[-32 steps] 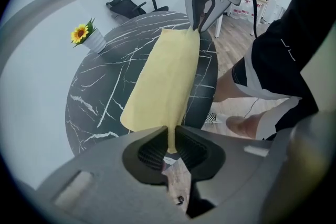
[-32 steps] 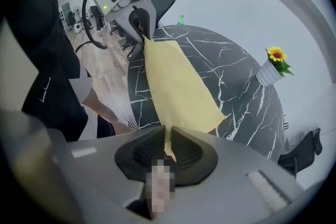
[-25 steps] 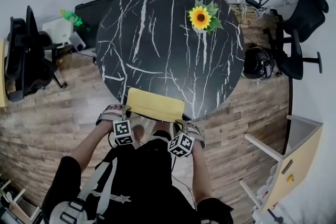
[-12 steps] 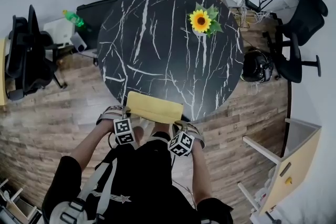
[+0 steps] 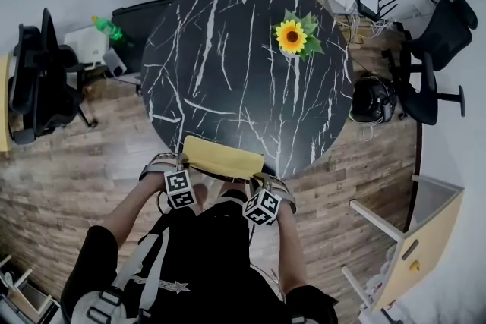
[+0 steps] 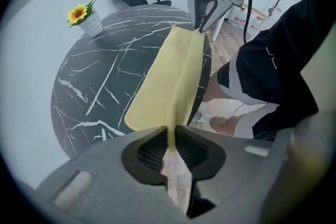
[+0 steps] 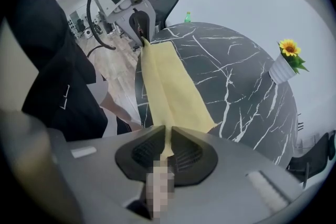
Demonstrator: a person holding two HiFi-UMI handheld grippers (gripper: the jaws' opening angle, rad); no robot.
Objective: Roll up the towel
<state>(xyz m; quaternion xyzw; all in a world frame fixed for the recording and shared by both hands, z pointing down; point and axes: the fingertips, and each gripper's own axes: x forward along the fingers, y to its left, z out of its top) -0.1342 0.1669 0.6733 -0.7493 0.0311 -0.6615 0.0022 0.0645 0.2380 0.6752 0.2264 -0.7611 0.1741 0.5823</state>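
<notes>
1. The yellow towel [image 5: 224,155] lies at the near rim of the round black marble table [image 5: 228,49], directly in front of the person.
2. The left gripper [image 6: 170,140] has its jaws clamped on the towel's near left corner; the cloth passes between the pads.
3. The right gripper [image 7: 167,145] has its jaws clamped on the near right corner in the same way.
4. The towel's near edge runs taut between the two grippers.
5. A potted sunflower [image 5: 291,35] stands on the far right part of the table, well apart from the towel.
</notes>
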